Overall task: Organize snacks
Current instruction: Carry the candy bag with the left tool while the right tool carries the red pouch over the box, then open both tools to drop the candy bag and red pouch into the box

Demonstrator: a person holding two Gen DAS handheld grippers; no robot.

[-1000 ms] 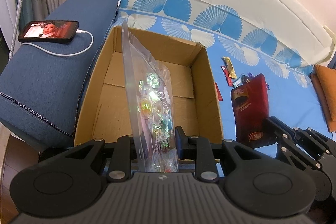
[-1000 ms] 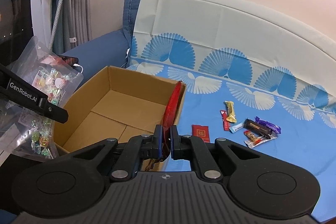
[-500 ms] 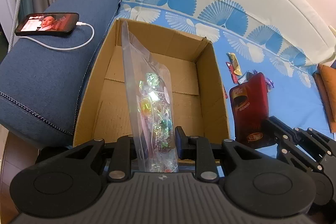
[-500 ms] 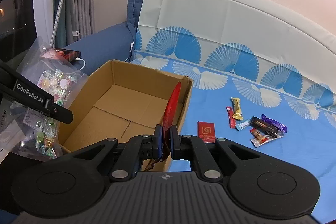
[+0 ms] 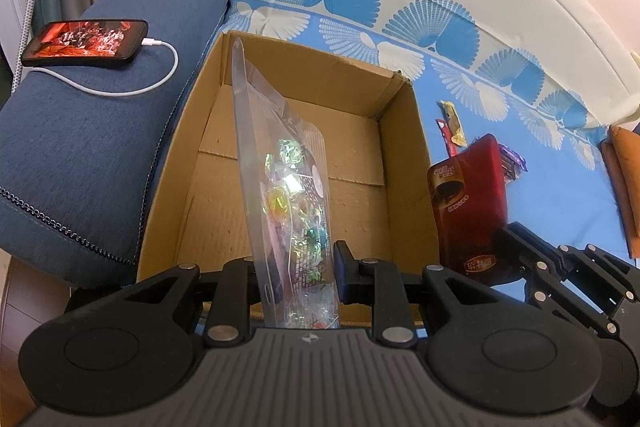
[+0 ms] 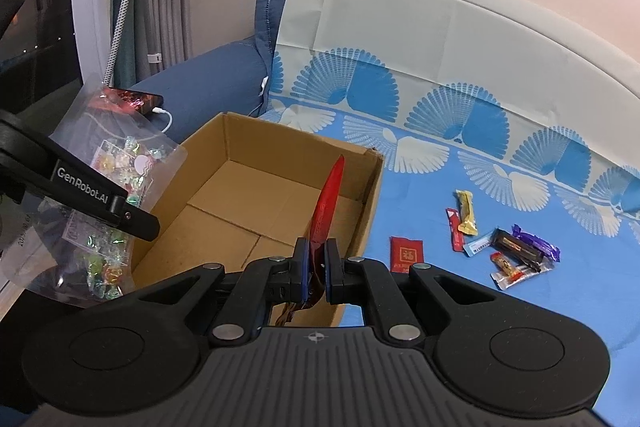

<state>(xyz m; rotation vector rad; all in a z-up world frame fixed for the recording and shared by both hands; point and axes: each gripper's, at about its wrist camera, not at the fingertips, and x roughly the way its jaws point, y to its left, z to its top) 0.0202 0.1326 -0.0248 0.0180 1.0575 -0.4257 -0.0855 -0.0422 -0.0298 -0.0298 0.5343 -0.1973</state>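
Clear candy bag (image 5: 294, 211) sits clamped in your left gripper (image 5: 298, 269) above the box (image 5: 404, 163); your right gripper (image 6: 316, 269) pinches the red pouch (image 6: 328, 203).

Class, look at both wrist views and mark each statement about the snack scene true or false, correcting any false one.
1. The left hand-held gripper holds a clear bag of sweets. True.
2. The cardboard box is full of snacks. False: its floor is bare.
3. The right hand-held gripper is shut on a red packet. True.
4. A phone lies inside the box. False: it rests on the blue sofa arm, plugged into a white cable.
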